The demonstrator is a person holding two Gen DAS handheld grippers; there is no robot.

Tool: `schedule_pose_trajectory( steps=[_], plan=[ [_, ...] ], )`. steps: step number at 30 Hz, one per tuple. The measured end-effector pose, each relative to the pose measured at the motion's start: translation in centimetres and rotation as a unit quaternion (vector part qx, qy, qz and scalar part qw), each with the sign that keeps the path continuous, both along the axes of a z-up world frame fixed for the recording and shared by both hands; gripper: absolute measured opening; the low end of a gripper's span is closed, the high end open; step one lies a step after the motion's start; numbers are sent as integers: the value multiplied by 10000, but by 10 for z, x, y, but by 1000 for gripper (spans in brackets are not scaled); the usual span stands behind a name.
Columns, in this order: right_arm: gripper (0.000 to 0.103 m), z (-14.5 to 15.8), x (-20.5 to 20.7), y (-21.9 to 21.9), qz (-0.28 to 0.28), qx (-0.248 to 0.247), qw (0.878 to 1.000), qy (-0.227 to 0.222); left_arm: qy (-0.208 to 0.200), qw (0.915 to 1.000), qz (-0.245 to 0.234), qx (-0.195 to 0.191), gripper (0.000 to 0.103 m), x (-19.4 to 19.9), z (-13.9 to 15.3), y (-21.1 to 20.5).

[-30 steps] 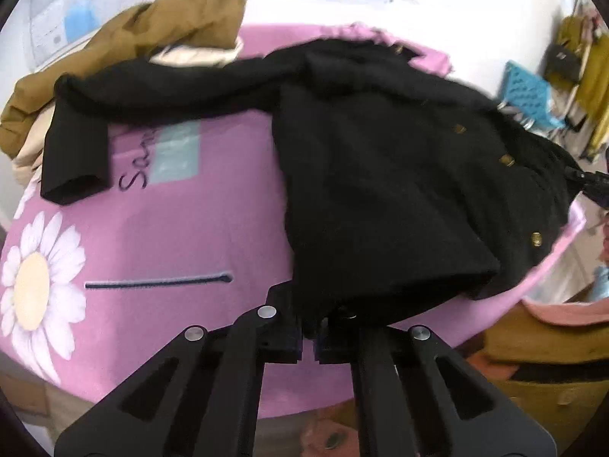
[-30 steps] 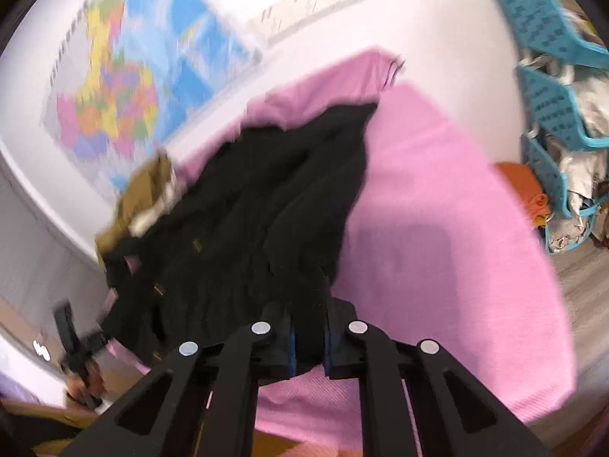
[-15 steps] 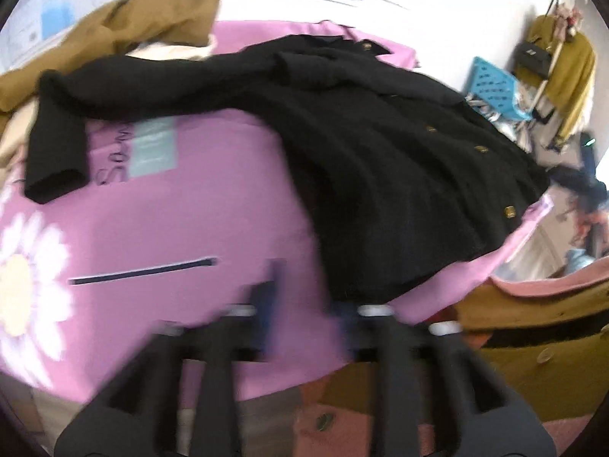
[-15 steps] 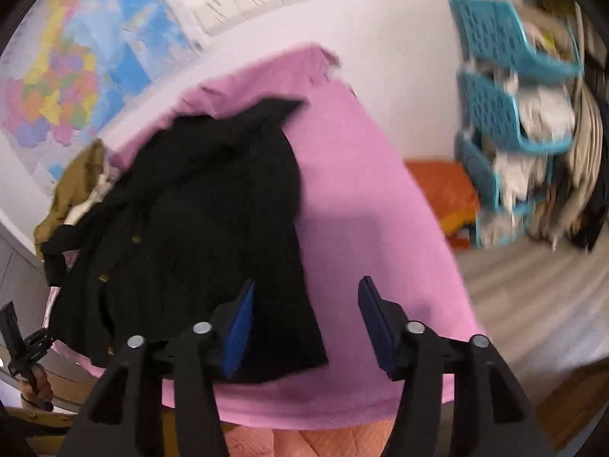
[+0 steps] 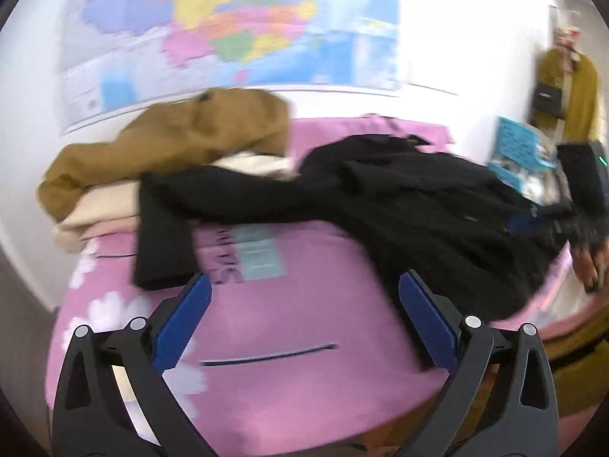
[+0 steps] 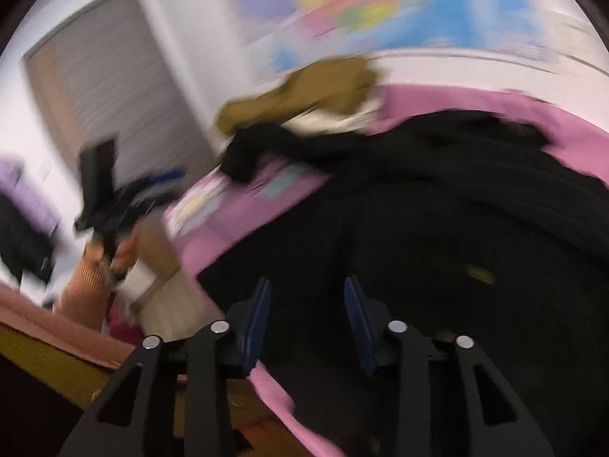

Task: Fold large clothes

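A black coat (image 5: 418, 198) lies spread on the pink cloth (image 5: 304, 323), one sleeve (image 5: 163, 236) stretched out to the left. My left gripper (image 5: 302, 282) hovers above the bare cloth short of the coat, its jaws opening wide with nothing between them. In the blurred right wrist view, my right gripper (image 6: 307, 285) hangs over the coat (image 6: 456, 228) near its front edge. Its jaws are closing, a gap still shows, and dark cloth lies beneath them. The right gripper (image 5: 529, 221) also shows at the coat's right side, held by a hand (image 5: 590, 262).
A brown coat (image 5: 182, 133) on cream folded clothes is piled at the back left. A map (image 5: 228, 19) hangs on the wall behind. A blue basket rack (image 5: 514, 148) and a hanging mustard garment (image 5: 578, 87) stand at the right. More garments lie below the front edge.
Both grippers let go of the black coat's hem and opened. The left one drew back and rose. The right one swung round to the coat's near side, its jaws narrower than half a second ago.
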State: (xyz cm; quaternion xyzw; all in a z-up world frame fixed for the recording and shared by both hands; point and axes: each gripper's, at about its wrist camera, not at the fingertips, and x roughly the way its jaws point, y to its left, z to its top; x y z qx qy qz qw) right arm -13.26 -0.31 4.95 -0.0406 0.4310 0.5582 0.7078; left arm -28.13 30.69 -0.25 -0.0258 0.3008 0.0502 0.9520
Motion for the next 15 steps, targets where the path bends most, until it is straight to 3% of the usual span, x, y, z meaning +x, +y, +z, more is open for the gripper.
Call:
schedule_pose_trajectory(
  steps=[3,7,11,15],
  plan=[
    [28,-21,-14,60,734,-310,9968,118,93,9987,500,48,97,7,-2,21],
    [28,-51,-32,99,1137,-878,9892,296,358,9933,1084,176,98,23,-13,51],
    [32,-39,-29,87,1266,-683,9891,323,586,9895,1290,282,97,35,-25,70],
    [46,-17,-9,69,993,-285,9936,451,677,9865,1378,564,97,54,-29,83]
  ],
)
